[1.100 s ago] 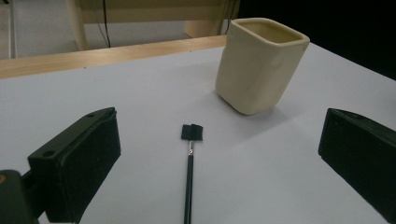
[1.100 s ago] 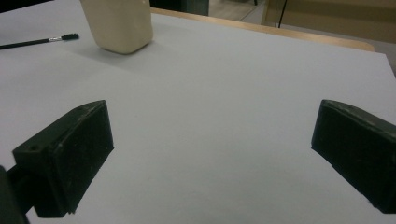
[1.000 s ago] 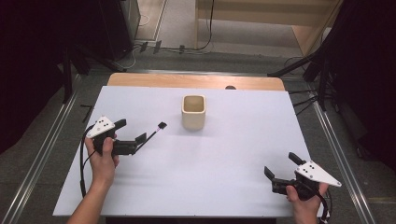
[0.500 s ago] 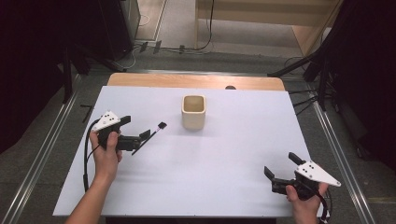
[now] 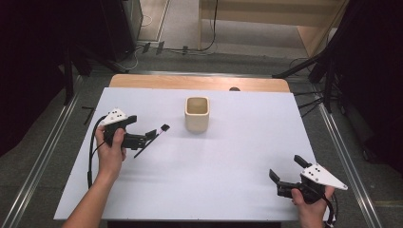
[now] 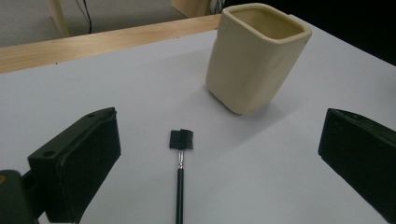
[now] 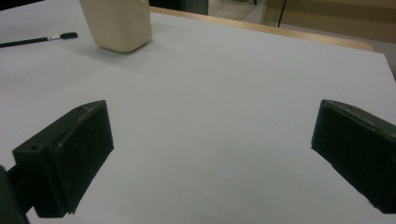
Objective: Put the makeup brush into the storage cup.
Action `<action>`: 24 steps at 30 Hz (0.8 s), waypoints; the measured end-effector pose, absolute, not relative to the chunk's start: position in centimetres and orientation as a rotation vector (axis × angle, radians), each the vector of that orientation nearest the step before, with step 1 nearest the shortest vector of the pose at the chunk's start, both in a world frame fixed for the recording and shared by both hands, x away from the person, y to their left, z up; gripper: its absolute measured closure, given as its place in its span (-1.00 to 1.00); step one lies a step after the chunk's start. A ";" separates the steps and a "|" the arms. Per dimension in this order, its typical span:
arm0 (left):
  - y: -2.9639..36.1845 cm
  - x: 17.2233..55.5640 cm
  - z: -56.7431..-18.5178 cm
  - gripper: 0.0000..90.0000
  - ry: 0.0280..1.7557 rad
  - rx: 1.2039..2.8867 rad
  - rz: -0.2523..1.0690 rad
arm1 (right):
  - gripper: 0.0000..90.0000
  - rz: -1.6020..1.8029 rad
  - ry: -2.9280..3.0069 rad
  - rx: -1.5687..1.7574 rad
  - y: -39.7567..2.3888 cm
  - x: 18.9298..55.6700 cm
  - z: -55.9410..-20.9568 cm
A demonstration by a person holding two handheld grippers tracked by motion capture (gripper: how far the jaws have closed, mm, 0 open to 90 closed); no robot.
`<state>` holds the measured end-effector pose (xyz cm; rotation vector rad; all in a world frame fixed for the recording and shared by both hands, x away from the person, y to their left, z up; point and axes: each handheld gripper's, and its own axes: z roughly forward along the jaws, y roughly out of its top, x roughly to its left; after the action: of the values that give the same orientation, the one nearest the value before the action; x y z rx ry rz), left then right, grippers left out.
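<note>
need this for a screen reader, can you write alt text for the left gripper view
A thin black brush lies on a white table between the wide-open jaws of the left tool, its bristle end pointing at a cream square cup standing just beyond. A wooden edge runs along the table's far side.

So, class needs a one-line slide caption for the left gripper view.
Open left tool lined up over a small black brush lying on the white table, beside a cream cup.

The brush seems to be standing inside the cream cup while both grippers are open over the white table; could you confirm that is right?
Not quite: the brush lies flat on the white table, short of the cream cup and apart from it, as the left gripper view shows. The rest holds: the left gripper and right gripper are both open over the table.
</note>
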<state>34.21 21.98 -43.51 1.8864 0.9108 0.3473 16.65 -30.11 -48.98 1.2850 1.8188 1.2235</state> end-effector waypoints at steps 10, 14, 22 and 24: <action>21.1 35.4 -43.4 -1.00 0.927 1.974 0.310 | -1.00 1.226 1.815 1.292 -30.4 16.7 -49.0; 20.8 36.0 -43.4 -1.00 0.943 2.035 0.283 | -1.00 1.226 1.818 1.289 -30.3 16.7 -49.0; 20.4 37.0 -43.7 -0.93 0.978 2.156 0.234 | -1.00 1.226 1.821 1.299 -30.3 16.8 -49.1; 20.1 37.2 -43.8 -0.91 0.982 2.198 0.235 | -1.00 1.225 1.824 1.295 -30.3 16.7 -49.1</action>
<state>37.20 20.06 -43.77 2.1983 0.9817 0.2355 16.75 -30.28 -49.08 1.2952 1.8238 1.2249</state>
